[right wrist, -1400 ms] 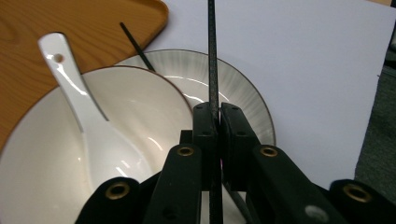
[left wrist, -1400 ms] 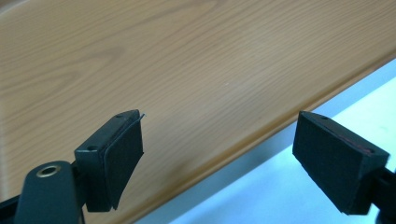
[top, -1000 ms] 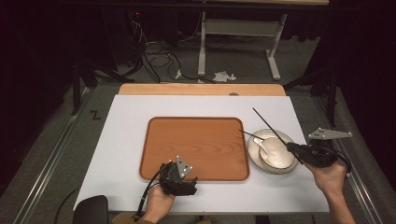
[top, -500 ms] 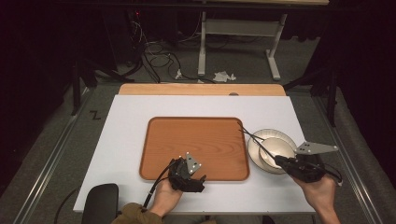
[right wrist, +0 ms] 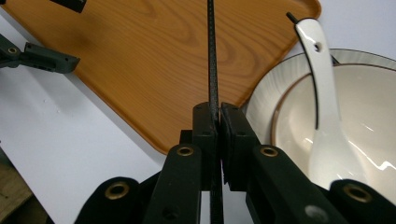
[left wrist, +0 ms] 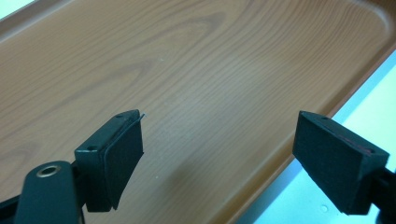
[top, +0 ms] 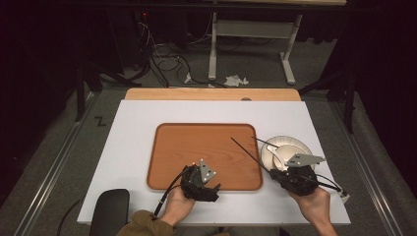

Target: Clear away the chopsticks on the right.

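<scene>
A wooden tray (top: pixel 206 147) lies mid-table, and a white bowl (top: pixel 290 145) stands just right of it. A white spoon (right wrist: pixel 327 140) rests in the bowl (right wrist: pixel 373 121), its handle pointing toward the tray. My right gripper (top: pixel 276 174) sits near the tray's near right corner, shut on a thin black chopstick (top: pixel 248 153). That chopstick (right wrist: pixel 212 56) runs out from between the closed pads (right wrist: pixel 219 114) and slants over the tray (right wrist: pixel 154 56). My left gripper (top: pixel 201 181) hovers at the tray's near edge, open (left wrist: pixel 219 154) with nothing between its pads, above bare wood (left wrist: pixel 196 70).
A second thin dark stick (top: pixel 263 142) lies across the bowl's rim under the spoon. A black rounded object (top: pixel 109 209) sits at the table's near left corner. A wooden strip (top: pixel 211 94) borders the white table's far edge. Cables and table legs lie on the floor beyond.
My right gripper has moved left and toward the near edge, carrying the chopstick away from the bowl toward the tray's corner. The left gripper has shifted only slightly.
</scene>
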Motion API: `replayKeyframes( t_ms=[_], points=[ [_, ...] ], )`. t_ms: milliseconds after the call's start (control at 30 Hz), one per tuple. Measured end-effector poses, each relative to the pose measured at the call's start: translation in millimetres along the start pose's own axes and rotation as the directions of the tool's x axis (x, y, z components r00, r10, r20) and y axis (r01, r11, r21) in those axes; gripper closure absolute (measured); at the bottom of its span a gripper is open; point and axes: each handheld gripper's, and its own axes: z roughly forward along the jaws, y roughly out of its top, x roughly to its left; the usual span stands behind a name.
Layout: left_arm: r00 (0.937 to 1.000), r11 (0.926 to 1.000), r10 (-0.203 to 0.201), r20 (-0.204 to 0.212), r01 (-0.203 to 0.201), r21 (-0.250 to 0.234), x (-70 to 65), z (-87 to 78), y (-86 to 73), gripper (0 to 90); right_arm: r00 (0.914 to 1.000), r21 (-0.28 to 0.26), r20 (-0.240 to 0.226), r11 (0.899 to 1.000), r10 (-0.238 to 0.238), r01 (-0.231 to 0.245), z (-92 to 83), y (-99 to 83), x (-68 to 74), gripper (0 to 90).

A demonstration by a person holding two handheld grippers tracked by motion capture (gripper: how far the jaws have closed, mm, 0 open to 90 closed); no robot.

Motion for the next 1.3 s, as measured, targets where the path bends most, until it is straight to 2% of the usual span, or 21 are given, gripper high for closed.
replayKeyframes(
  t_ms=[267, 400, 467, 867, 1300],
  points=[
    [0.9998, 0.9999, 0.009, -0.016, -0.009, 0.007, -0.5, -1.2, -1.5, 16.5, 0.9996, 0.038, -0.005, 0.999, -0.027, 0.027, 27.0, 5.9, 11.1, 86.4],
    [0.9997, 1.0000, -0.001, -0.023, 0.001, 0.008, 0.9, -2.9, -3.6, 16.5, 0.9991, 0.061, 0.006, 0.997, -0.042, 0.041, 39.9, 11.3, 15.4, 86.4],
    [0.9996, 0.9999, -0.004, -0.027, 0.004, 0.010, 1.2, -3.8, -4.8, 16.5, 0.9991, 0.070, -0.003, 0.997, -0.043, 0.043, 47.6, 13.4, 16.8, 86.4],
    [0.9975, 0.9988, -0.043, -0.057, 0.044, 0.023, 5.9, -11.5, -15.8, 16.5, 0.9982, 0.135, -0.011, 0.989, -0.059, 0.060, 79.0, 21.7, 13.3, 86.1],
    [0.9913, 0.9953, -0.090, -0.096, 0.093, 0.027, 11.2, -21.8, -26.9, 16.5, 0.9978, 0.170, -0.022, 0.983, -0.063, 0.066, 104.7, 30.5, 8.6, 85.6]
  ],
)
